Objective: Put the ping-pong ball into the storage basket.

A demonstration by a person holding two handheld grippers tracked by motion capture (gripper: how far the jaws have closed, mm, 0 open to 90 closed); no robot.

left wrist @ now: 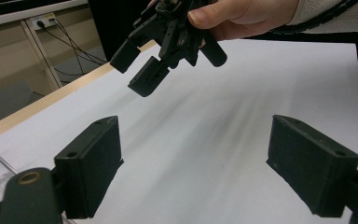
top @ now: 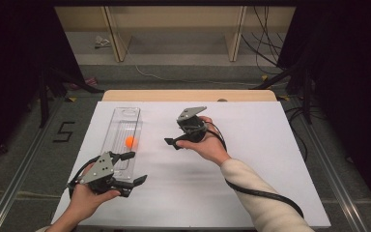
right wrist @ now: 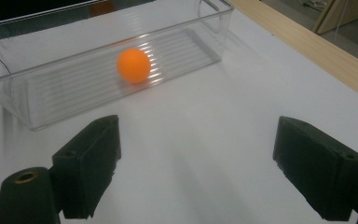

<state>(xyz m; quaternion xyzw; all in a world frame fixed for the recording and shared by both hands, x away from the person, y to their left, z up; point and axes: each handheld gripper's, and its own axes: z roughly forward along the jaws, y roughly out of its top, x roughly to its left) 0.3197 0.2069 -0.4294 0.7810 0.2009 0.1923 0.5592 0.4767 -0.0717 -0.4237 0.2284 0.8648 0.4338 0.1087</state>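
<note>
An orange ball [top: 131,141] lies in a long clear plastic tray [top: 121,117] on the left part of the white table [top: 251,145]. My left gripper [top: 134,167] hovers at the tray's near end, jaws wide open and empty [left wrist: 200,163]. My right gripper [top: 174,133] is held above the table's middle, to the right of the tray and pointed toward it. Its jaws are open with nothing between them [right wrist: 204,163], and the ball [right wrist: 134,65] rests inside the tray [right wrist: 28,107] ahead of them. The left gripper view shows the right gripper [left wrist: 134,70] in a hand.
A wooden strip [top: 188,95] borders the table's far edge, and beyond it lie floor cables [top: 149,75] and wooden frame legs [top: 234,34]. The right gripper's black cable [top: 261,193] trails along the sleeve at lower right. Bare white surface spreads right of the hand.
</note>
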